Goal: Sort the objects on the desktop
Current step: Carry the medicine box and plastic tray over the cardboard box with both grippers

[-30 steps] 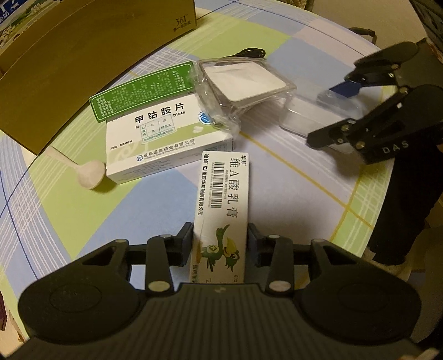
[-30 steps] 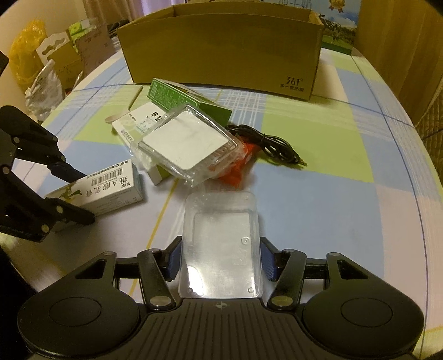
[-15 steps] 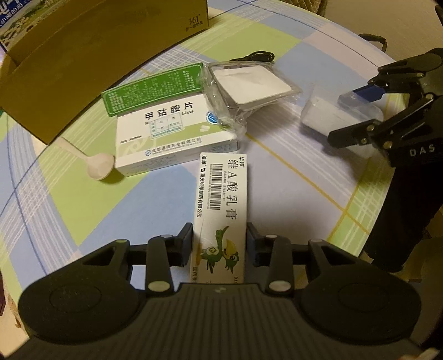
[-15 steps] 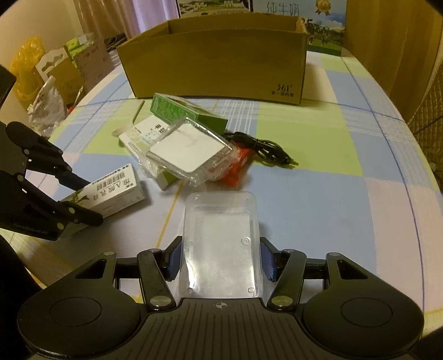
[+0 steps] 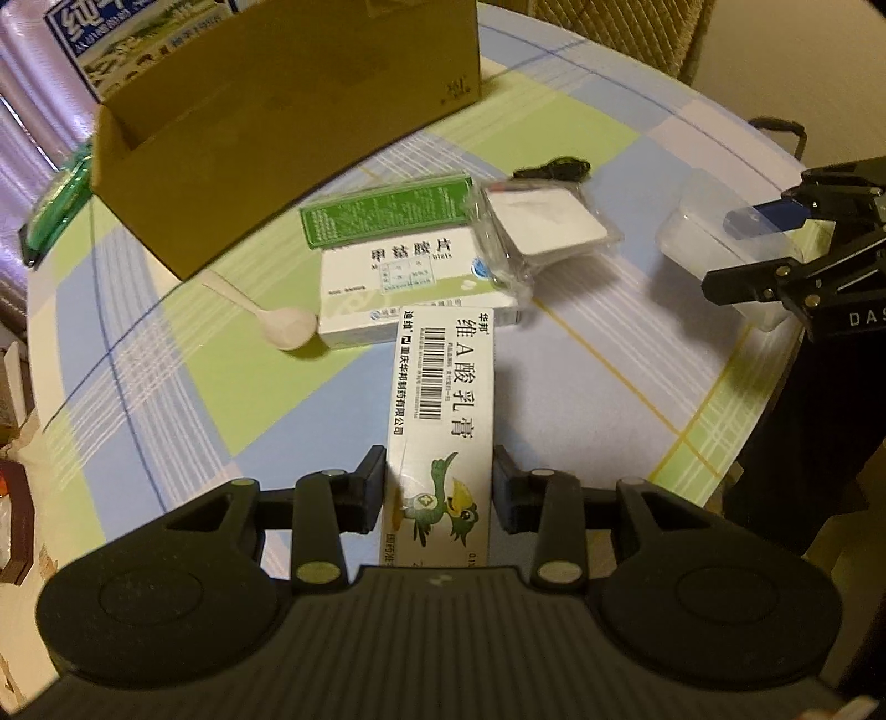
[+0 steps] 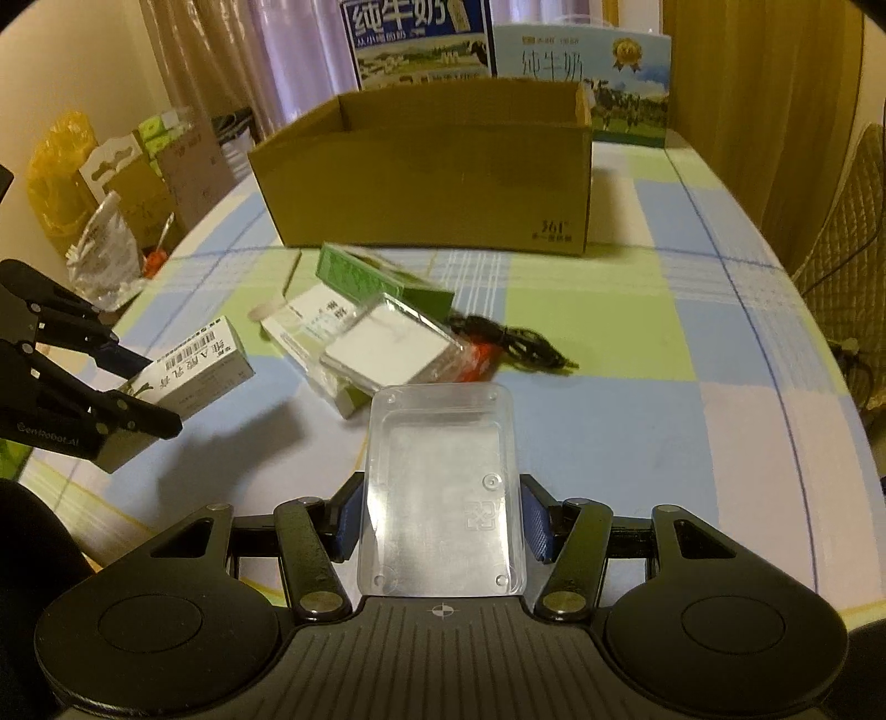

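My left gripper [image 5: 438, 487] is shut on a long white ointment box [image 5: 443, 421] with a green bird print, held above the checked tablecloth; the same box [image 6: 194, 371] shows at the left of the right wrist view. My right gripper [image 6: 440, 520] is shut on a clear plastic case [image 6: 440, 493], also lifted; the case [image 5: 720, 249] appears at the right of the left wrist view. On the table lie a white pill box [image 5: 410, 288], a green box [image 5: 387, 216] and a clear square packet [image 5: 548, 227]. An open cardboard box [image 6: 426, 183] stands behind them.
A white plastic spoon [image 5: 277, 321] lies left of the pill box. A black cable [image 6: 515, 343] and something red [image 6: 482, 354] lie right of the pile. Milk cartons [image 6: 498, 50] stand behind the cardboard box. Bags and boxes crowd the floor at far left [image 6: 111, 183].
Both grippers have risen with their loads and drawn back, so the cardboard box now shows its open top. The ointment box and clear case stay gripped.
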Action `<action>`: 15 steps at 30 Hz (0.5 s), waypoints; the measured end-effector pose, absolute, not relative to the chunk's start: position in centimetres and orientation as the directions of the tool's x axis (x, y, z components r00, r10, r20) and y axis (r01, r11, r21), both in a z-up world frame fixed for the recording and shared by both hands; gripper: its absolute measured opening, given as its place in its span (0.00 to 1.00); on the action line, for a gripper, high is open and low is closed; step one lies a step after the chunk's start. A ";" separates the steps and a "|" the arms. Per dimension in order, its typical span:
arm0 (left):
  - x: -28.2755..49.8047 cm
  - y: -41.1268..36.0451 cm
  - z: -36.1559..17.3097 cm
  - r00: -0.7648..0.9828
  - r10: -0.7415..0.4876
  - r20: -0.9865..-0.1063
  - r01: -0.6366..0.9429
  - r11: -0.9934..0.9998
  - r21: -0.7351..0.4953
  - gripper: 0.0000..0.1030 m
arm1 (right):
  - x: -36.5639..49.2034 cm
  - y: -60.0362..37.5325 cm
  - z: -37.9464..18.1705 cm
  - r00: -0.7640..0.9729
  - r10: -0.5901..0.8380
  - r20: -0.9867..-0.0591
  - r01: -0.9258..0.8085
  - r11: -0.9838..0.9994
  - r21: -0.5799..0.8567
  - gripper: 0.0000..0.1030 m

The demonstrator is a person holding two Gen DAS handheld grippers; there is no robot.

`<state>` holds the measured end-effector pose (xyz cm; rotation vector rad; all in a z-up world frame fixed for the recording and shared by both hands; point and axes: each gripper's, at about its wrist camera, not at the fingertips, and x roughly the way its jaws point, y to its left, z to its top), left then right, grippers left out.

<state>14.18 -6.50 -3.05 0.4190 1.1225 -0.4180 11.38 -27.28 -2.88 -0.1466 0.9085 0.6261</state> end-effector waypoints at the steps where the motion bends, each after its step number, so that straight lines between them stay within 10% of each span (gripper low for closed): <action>1: 14.1 -6.5 -2.6 0.381 -0.109 -0.918 0.514 0.851 0.113 0.32 | 11.4 -27.3 -2.5 0.456 0.448 -0.769 -0.566 0.813 0.138 0.52; 15: 14.7 -7.1 2.0 0.461 -0.102 -0.882 0.454 0.880 0.136 0.32 | 13.7 -26.7 2.9 0.525 0.490 -0.696 -0.586 0.801 0.122 0.52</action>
